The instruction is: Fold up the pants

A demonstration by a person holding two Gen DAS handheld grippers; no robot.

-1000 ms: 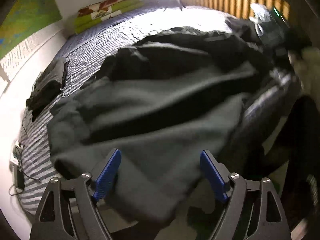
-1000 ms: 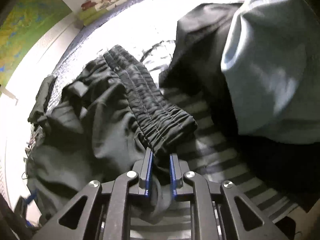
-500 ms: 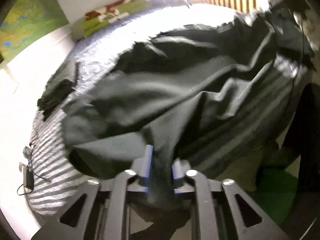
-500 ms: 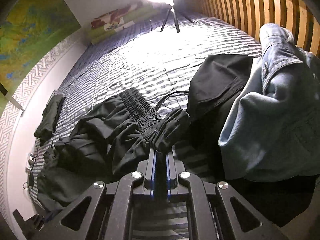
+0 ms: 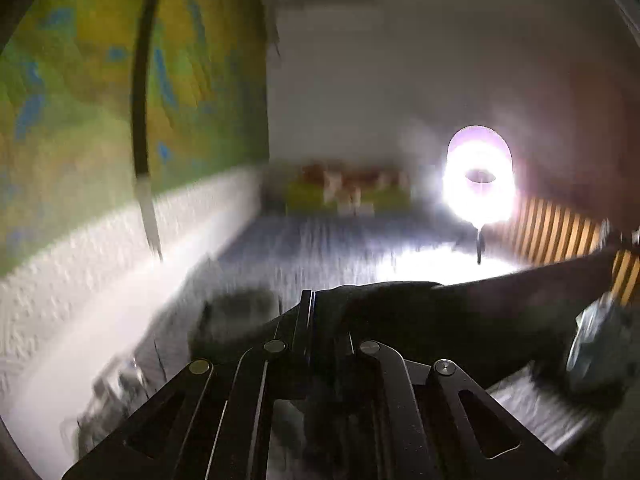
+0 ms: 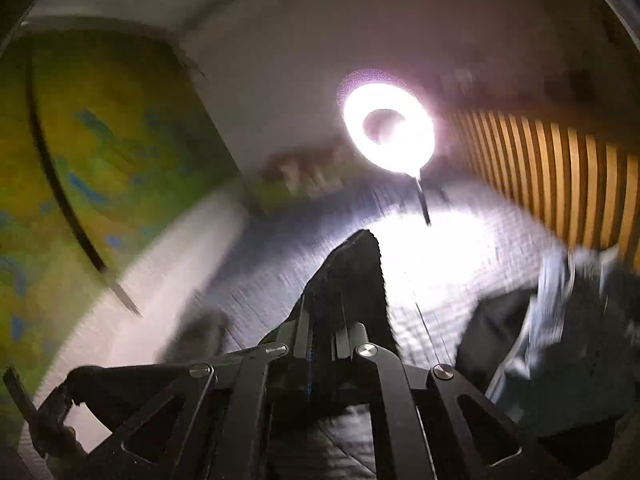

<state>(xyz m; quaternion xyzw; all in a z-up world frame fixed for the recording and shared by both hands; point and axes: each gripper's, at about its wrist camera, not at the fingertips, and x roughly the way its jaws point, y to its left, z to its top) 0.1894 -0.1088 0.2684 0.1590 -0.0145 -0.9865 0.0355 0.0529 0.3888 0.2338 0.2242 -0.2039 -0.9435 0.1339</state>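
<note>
Left wrist: fingers (image 5: pixel 308 320) clamp black pants (image 5: pixel 460 312).

Dim, motion-blurred fisheye views with dark curved edges, glare from a blown-out ring light (image 5: pixel 478 178) on the bedspread (image 6: pixel 436 264).

Black pants (image 5: pixel 460 312), seemingly stretched taut

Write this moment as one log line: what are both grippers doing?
left gripper: shut on pants | right gripper: shut on pants | bed: below
</note>
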